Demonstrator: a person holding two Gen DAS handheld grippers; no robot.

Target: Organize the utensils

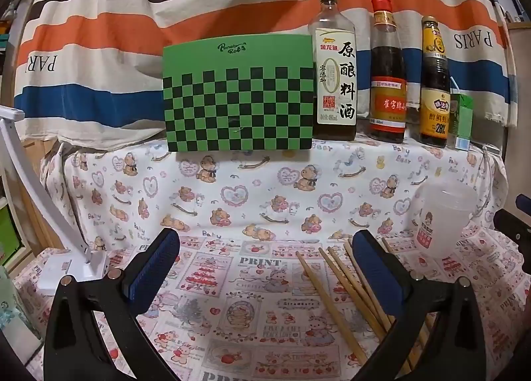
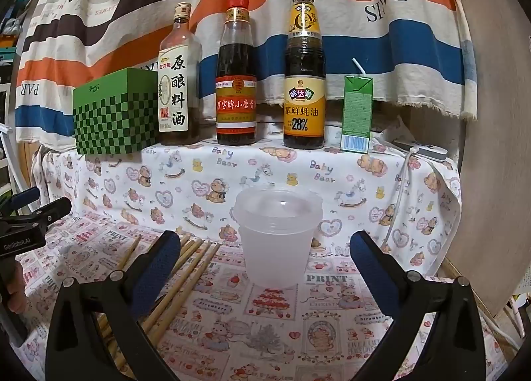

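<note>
Both tongs spread wide, gripping nothing: left gripper level over the cloth, chopsticks fanned lower right by its right finger; right gripper level, translucent cup upright at frame centre, chopsticks lower left.

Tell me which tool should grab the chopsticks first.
Probably left: the chopsticks lie partly between the open left tool. The open right tool frames the plastic cup, chopsticks outside its left finger.
</note>
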